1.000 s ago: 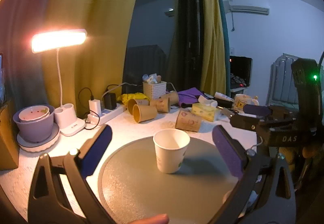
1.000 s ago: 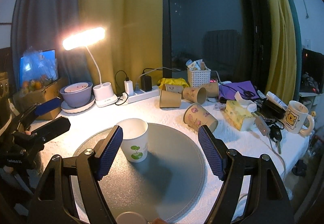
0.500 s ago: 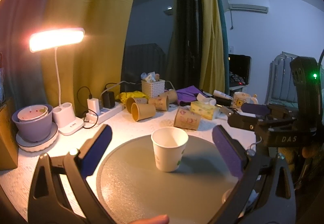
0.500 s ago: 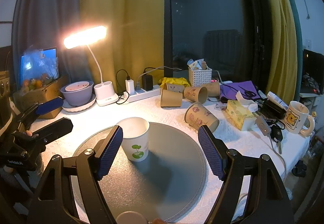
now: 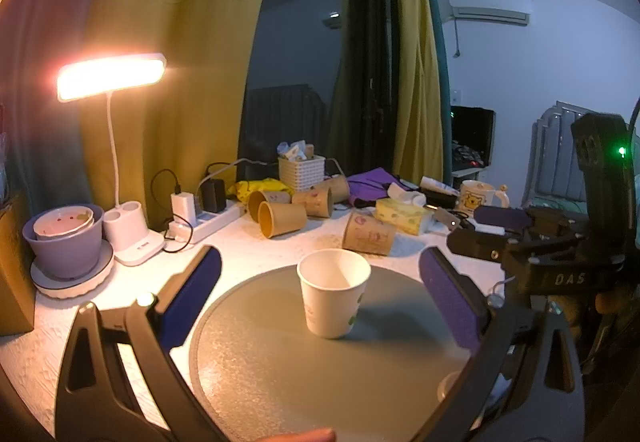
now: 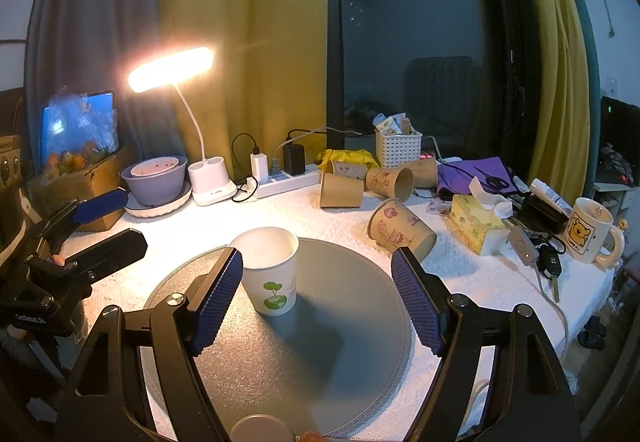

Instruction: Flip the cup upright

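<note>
Both claws slightly back; cup [image 5: 333, 292] upright, untouched.

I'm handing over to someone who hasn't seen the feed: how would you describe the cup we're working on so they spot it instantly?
Find the round grey mat at the near edge of the white table. The white paper cup with a green sprout print stands alone on it, mouth up. The brown paper cups behind all lie on their sides off the mat.
</note>
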The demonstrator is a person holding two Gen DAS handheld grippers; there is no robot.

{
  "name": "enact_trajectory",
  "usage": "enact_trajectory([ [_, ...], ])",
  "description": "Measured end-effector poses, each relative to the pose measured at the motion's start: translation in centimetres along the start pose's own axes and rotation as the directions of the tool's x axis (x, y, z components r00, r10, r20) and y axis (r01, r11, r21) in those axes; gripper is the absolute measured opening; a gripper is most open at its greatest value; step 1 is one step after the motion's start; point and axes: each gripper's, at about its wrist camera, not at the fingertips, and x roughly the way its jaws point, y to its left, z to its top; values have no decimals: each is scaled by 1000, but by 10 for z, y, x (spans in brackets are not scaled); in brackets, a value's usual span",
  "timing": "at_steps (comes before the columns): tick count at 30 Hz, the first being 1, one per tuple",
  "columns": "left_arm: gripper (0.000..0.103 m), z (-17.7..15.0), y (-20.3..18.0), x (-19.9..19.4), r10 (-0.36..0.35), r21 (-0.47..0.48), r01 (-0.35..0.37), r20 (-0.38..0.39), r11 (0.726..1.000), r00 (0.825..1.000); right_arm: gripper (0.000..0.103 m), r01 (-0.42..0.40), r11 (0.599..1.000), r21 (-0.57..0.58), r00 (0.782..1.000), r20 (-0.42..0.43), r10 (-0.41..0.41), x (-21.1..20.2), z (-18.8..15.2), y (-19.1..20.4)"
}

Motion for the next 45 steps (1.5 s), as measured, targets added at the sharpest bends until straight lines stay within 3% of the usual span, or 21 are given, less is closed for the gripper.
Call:
enact_trajectory([
  [45, 100, 0, -5, -2, 1, 7, -1, 9, 1000, 1000, 80, -1, 1000, -1, 1000, -5, 1, 1, 0, 2],
])
